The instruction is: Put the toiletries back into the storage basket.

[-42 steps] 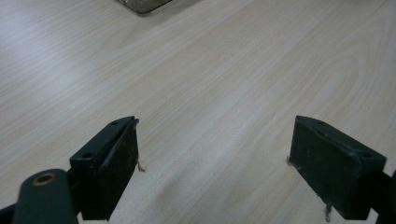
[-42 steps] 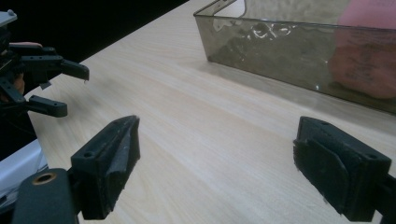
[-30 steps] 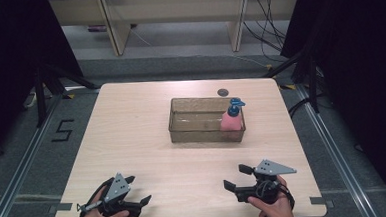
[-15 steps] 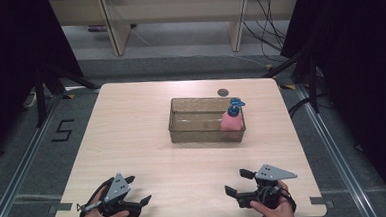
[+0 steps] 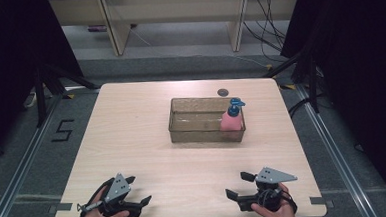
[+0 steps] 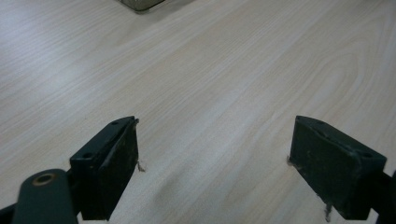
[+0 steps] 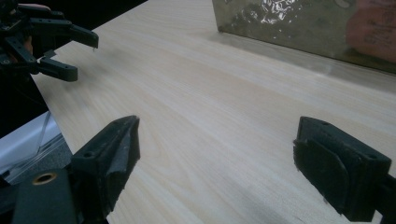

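A clear brownish bin sits a little right of the table's middle. A pink bottle with a blue pump top stands inside its right end. My left gripper rests near the front left edge, open, with nothing between its jaws. Near the front right edge, my right gripper is open too and holds nothing. The right gripper view shows the bin's wall, the bottle blurred pink behind it, and my left gripper far off at the left.
A small dark round object lies on the light wooden table just behind the bin. A corner of the bin shows at the top of the left gripper view. Dark stands and cables surround the table.
My right gripper has drifted slightly back toward the front edge. The left gripper, bin and bottle have stayed put.
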The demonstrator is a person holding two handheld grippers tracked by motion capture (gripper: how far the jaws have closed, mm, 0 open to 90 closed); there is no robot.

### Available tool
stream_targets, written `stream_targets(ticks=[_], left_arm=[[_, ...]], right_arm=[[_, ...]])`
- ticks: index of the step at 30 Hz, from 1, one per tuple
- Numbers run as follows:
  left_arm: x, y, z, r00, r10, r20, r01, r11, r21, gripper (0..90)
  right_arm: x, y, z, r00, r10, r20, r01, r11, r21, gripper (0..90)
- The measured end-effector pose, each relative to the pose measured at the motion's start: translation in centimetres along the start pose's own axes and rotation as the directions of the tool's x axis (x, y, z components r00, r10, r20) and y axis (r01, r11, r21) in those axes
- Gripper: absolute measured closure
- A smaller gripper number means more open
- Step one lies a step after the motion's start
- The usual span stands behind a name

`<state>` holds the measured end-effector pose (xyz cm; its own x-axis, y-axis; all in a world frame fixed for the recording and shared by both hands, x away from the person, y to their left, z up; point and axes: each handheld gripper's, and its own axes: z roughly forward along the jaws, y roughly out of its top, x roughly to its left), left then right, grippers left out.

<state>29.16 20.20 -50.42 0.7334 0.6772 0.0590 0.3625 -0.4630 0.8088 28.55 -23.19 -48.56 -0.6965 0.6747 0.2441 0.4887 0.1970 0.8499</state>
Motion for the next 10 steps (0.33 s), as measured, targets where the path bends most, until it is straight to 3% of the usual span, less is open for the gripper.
stream_targets(ticks=[1, 10], left_arm=[[-0.06, -0.01, 0.04, 0.9999, -0.01, 0.012, 0.01, 0.9999, -0.007, 15.2], [0.02, -0.02, -0.02, 1.0, 0.0, 0.008, 0.0, 1.0, 0.004, 15.2]], right_arm=[[-0.13, 0.02, -0.05, 0.9998, -0.02, 0.005, 0.02, 1.0, 0.003, 15.5], [-0.11, -0.04, -0.07, 0.9997, -0.023, 0.0, 0.023, 1.0, 0.019, 15.5]])
